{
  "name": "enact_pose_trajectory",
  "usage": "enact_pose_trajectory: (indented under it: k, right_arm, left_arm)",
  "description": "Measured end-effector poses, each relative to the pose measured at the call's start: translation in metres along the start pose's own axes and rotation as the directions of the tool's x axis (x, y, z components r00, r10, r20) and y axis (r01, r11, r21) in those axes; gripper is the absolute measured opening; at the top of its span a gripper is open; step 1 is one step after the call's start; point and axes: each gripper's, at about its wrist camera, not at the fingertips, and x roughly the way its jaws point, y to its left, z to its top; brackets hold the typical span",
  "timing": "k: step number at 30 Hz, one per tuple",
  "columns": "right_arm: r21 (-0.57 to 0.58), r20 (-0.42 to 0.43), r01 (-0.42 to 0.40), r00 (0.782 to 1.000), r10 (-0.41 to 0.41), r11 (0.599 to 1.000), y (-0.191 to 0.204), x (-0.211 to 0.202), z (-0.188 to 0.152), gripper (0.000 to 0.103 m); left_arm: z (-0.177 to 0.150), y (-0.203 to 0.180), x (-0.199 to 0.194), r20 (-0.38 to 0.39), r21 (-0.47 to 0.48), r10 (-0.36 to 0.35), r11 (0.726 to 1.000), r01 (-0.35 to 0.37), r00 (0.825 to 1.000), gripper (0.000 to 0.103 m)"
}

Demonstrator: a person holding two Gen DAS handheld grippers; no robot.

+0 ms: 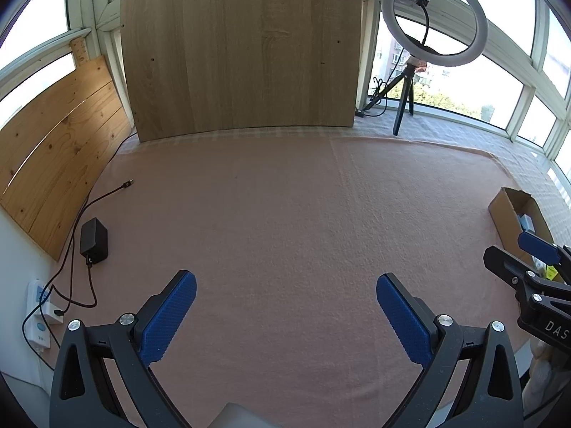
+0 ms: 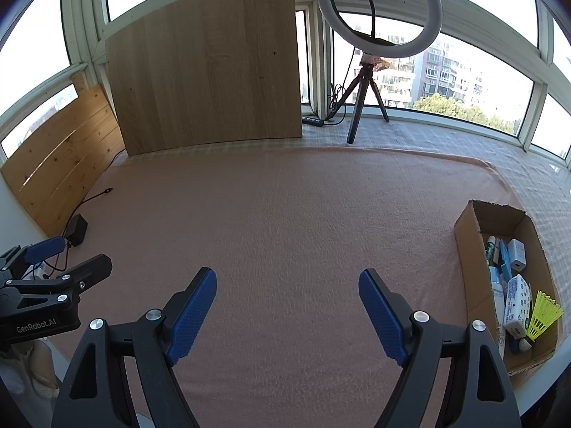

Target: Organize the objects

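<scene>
- Fingers: the left gripper (image 1: 285, 315) has its blue pads spread wide with nothing between them; the right gripper (image 2: 287, 312) is likewise spread wide and empty. Both hang over bare pink cloth (image 2: 285, 214).
- Left side: a black adapter (image 1: 94, 240) with its cable lies by the wooden panel, apart from the task items.
- Right side: the cardboard box (image 2: 471, 246) sits at the cloth's right edge, long axis running away from the camera, open side up.
- Contents: a white tissue pack (image 2: 517, 303), a yellow shuttlecock (image 2: 542, 315) and bottles lie inside, mostly lengthwise along the box.
- Step, as judged: no item is in hand; either start or finish.
- Next move: the right gripper must reach right, toward the box.
</scene>
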Motion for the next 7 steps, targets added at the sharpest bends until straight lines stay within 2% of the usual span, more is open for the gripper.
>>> enact_pose_trajectory:
  k: [7]
  right_arm:
    - [0.006,-0.008,0.002,1.000,-0.002,1.000,-0.0007,0.0027,-0.0025,0.079]
  left_arm:
    - [0.0001,0.0030,0.0059,-0.011,0.006,-0.005,1.000,0.005,1.000,0.102]
